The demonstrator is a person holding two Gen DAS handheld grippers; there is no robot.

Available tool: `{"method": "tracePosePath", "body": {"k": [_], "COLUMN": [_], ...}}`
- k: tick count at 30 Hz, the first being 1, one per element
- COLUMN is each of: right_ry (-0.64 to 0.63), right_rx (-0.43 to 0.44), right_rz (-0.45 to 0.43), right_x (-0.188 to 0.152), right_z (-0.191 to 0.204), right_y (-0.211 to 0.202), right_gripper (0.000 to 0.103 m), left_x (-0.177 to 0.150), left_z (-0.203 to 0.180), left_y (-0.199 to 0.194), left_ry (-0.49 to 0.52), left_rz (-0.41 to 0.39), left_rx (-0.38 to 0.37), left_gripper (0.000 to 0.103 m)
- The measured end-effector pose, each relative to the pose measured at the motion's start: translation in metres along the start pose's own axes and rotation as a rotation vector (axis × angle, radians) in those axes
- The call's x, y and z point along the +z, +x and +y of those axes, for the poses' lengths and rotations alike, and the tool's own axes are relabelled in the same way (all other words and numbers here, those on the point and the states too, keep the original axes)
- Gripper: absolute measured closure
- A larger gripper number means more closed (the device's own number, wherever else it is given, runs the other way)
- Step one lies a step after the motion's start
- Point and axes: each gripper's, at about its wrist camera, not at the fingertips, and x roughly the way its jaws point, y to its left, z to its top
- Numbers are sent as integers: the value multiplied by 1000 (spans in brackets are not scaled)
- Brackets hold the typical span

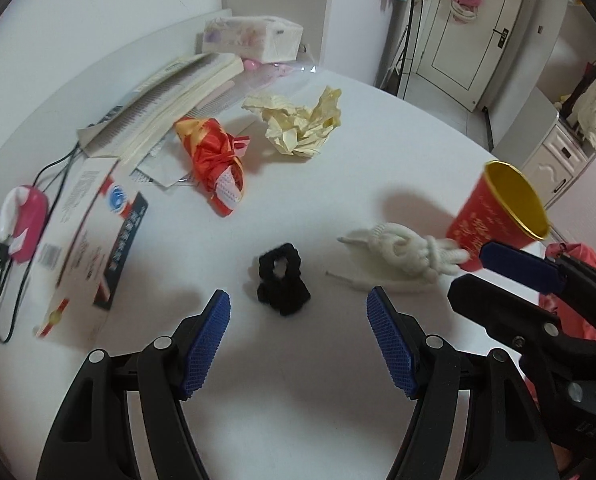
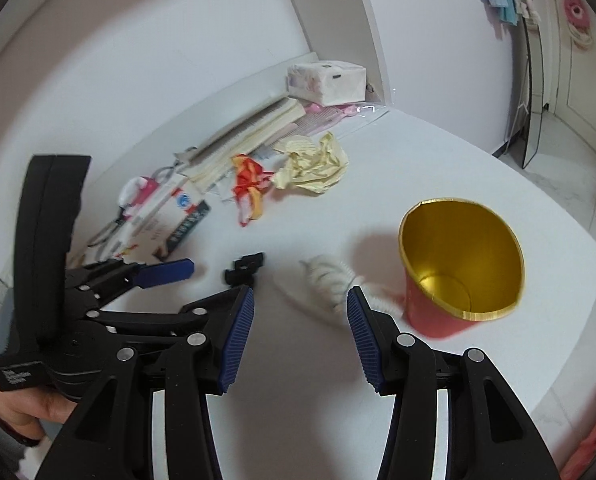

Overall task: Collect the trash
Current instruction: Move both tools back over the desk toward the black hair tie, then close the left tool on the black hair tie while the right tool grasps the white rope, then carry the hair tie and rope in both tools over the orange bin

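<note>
Blurring hides the white cord (image 2: 329, 280) — both tools (image 1: 298, 344) (image 2: 299, 340) gape empty — beside the red cup (image 2: 461, 264).

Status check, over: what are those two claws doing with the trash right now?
Left claw open, empty, over black scrunchie. Right claw open, empty, near white knotted cord. Red cup empty. Nothing blocking.

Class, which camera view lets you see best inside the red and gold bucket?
The right wrist view: the red and gold bucket opens toward the camera, showing its gold floor, apparently empty. The left wrist view shows it blurred, mostly its red side and rim.
</note>
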Motion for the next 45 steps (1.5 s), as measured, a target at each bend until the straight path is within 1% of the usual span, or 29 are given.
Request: {"method": "tracePosePath", "body": {"k": [7, 11, 15, 19, 22, 24, 25, 26, 27, 28, 29, 30, 32, 33, 39, 42, 45], "right_ry": [-44, -78, -110, -149, -150, -150, -154, -165, -171, -176, -179, -181, -178, -173, -155, -150, -116], "right_rx": [-63, -86, -113, -151, -155, -153, -152, -153, -151, -150, -152, -151, -152, -149, -132, -122, -98], "right_rz": [38, 48, 42, 32, 37, 39, 39, 42, 43, 43, 41, 40, 40, 40, 41, 42, 42], "right_x": [4, 3, 1, 2, 4, 5, 5, 4, 4, 3, 3, 2, 2, 1, -1, -2, -4], "right_z": [-15, -15, -13, -12, -14, -15, -14, -13, -11, -10, -8, -7, -7, -7, -6, -4, -6], "right_y": [28, 39, 45, 50, 57, 61, 63, 65, 66, 67, 68, 68, 69, 69, 67, 66, 64], "right_gripper": [54, 53, 53, 53, 53, 54, 58, 60, 62, 62, 63, 63, 64, 64, 65, 66, 67], "left_x": [5, 3, 3, 4, 4, 4, 6, 5, 3, 3, 3, 3, 2, 2, -2, -4, -4], "left_z": [4, 7, 6, 10, 12, 14, 14, 15, 14, 14, 13, 11, 9, 11, 11, 8, 7], "left_y": [21, 31, 31, 31, 30, 29, 30, 28, 27, 27, 26, 26, 27, 26, 23, 22, 21], "left_ry": [15, 21, 45, 39, 35, 35, 37, 40, 44, 46, 47, 61, 76, 64, 63, 73, 65], "left_rz": [17, 36, 15, -4, -12, -16, -18, -21, -24, -29, -31, -33, -37, -38, -41, -39, -28], "left_rx": [-14, -13, -2, 6, 13, 15, 12, 11, 9, 7, 9, 36, 52, 48, 48, 55, 43], "left_gripper": [31, 31, 32, 32, 35, 38, 39, 44, 51, 56, 70, 78, 83, 88, 92, 92, 92]}}
